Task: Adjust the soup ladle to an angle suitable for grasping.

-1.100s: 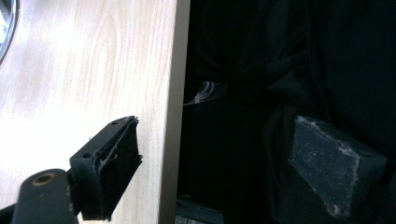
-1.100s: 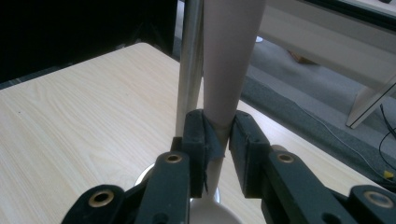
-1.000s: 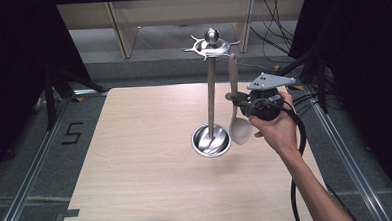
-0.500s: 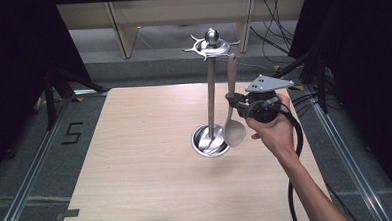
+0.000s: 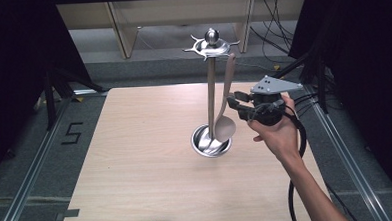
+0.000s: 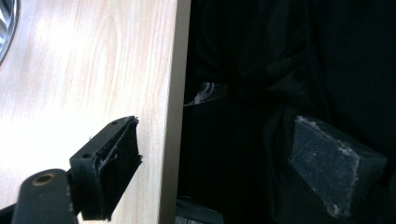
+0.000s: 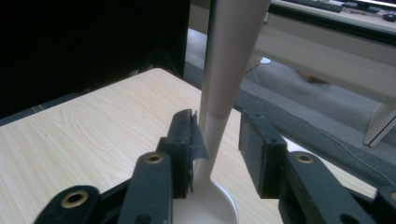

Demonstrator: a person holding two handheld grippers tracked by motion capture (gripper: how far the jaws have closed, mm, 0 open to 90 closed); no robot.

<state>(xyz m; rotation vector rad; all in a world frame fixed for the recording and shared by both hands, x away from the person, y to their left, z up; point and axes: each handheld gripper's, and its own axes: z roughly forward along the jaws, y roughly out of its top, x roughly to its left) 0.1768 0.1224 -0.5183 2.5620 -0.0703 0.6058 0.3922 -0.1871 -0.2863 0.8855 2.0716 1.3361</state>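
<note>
A steel utensil stand rises from a round base at the middle of the wooden table. A pale beige spoon hangs from a hook at the stand's crown, with its bowl low over the base. My right gripper is level, at the spoon's right side. Its jaws have just been opening. In the right gripper view the spoon's handle stands between the pads of the right gripper, close to the left pad and clear of the right one. My left gripper stands wide open across the table's near edge, holding nothing.
Pale shelving stands beyond the table's far edge. Dark curtains flank both sides. Metal rails run along the floor left and right of the table. A black cable trails under the person's right forearm. The stand's base rim shows in the left gripper view.
The right gripper's jaws have come apart off the spoon's handle. The spoon has swung left, towards the stand's pole, and now hangs with its bowl over the base.
</note>
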